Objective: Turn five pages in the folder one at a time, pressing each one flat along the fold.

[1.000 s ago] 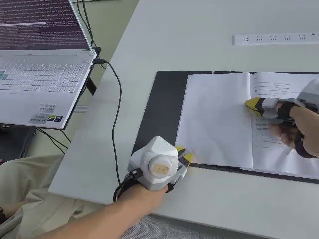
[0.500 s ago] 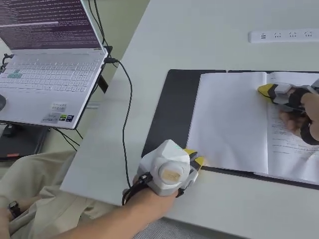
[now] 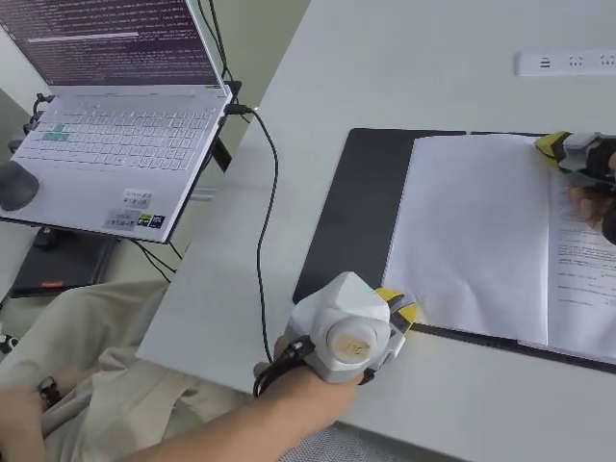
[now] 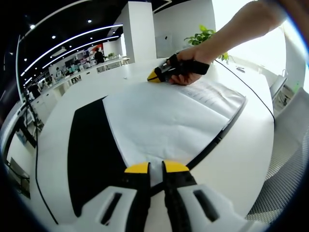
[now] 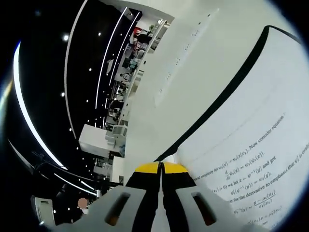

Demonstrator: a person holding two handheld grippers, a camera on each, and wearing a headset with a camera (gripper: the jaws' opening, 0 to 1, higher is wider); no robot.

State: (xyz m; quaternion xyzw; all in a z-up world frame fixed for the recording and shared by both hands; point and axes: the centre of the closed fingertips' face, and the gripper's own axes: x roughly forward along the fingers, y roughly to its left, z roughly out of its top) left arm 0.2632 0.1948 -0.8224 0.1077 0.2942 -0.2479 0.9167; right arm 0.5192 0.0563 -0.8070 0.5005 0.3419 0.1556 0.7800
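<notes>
Seemingly mid-press: right gripper (image 3: 549, 145), jaws together, sits at the far end of the fold (image 3: 549, 274) in the folder (image 3: 361, 212) open right of the laptop (image 3: 115, 144); left gripper (image 3: 402, 310), jaws nearly together, grip unclear, rests at the near-left corner of the turned page (image 3: 472, 231); next likely needs a firm stroke nearward.

place: open-plan office | tabletop (image 3: 414, 58): long, white, power strip (image 3: 565, 63) on it | laptop (image 3: 115, 125): open on a stand, cable (image 3: 265, 241) plugged in | background: ceiling light strips (image 4: 77, 46), rows of desks (image 4: 58, 84), potted plant (image 4: 205, 35)
</notes>
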